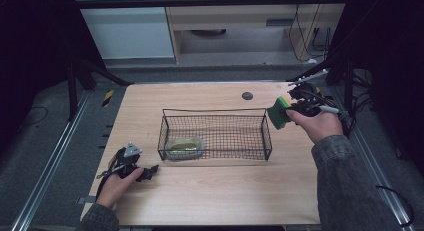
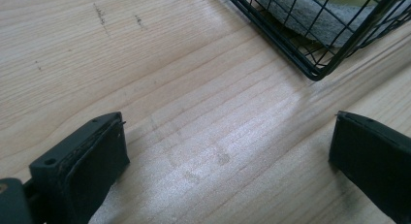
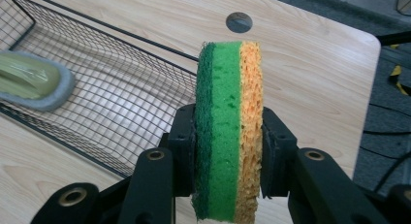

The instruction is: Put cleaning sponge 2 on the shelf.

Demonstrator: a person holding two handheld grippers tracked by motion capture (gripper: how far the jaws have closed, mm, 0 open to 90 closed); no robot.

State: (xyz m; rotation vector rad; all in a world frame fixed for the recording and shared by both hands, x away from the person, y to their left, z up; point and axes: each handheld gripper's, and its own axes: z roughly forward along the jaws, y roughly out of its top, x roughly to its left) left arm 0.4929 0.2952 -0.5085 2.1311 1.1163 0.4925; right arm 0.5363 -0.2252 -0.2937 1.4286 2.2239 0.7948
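Observation:
A black wire basket [image 1: 215, 111] stands mid-table, with a grey-and-olive scrubber [image 1: 184, 147] lying in its left end. My right gripper [image 1: 289, 110] hovers above the table just right of the basket, shut on a green and orange sponge [image 1: 278, 113]. In the right gripper view the sponge [image 3: 228, 132] stands on edge, squeezed between both jaws, with the basket [image 3: 97, 73] and scrubber [image 3: 29, 81] beyond it. My left gripper [image 1: 150, 170] rests low near the table's front left, open and empty. The left gripper view has its fingers [image 2: 89, 161] wide apart over bare wood, with the basket corner [image 2: 315, 71] ahead.
A small dark round hole [image 1: 247, 95] marks the wooden tabletop [image 1: 210, 196] behind the basket. Dark frame struts and cables stand off the table's right edge [image 1: 345, 91]. Bare wood runs in front of the basket.

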